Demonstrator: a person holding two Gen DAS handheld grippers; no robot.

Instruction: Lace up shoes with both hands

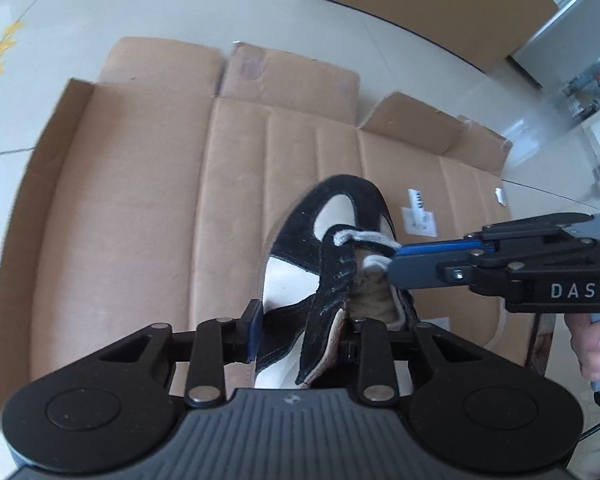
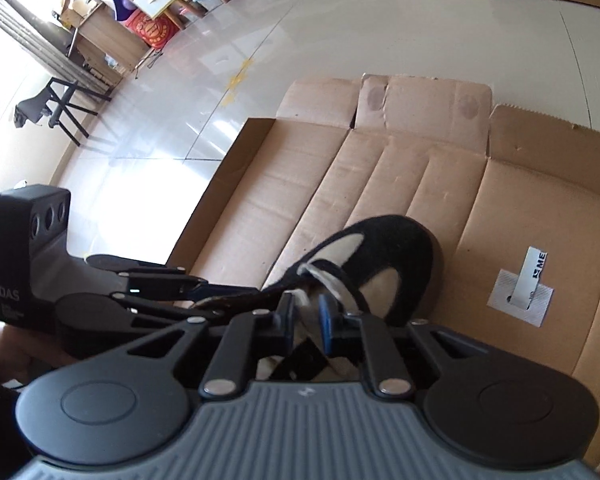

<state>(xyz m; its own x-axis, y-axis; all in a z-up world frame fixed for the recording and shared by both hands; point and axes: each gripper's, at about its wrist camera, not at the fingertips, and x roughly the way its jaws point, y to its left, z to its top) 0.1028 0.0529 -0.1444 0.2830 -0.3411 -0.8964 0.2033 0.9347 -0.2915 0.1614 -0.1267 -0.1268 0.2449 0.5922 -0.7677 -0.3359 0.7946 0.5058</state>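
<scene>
shoe [image 1: 332, 280] on cardboard [image 1: 140, 200] | lace [image 1: 364, 238] through 1 top eyelet pair only | left hand-held gripper [image 1: 304, 332] clamps eyelet flap | right hand-held gripper [image 2: 306, 316] pinches lace | most lacing left

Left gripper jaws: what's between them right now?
The shoe's black side flap sits between the left gripper's jaws, seen in the left wrist view; the lace lies further up, at the right gripper.

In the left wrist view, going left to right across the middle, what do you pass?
Flattened cardboard → black and white shoe → white lace → right gripper → the person's hand.
</scene>
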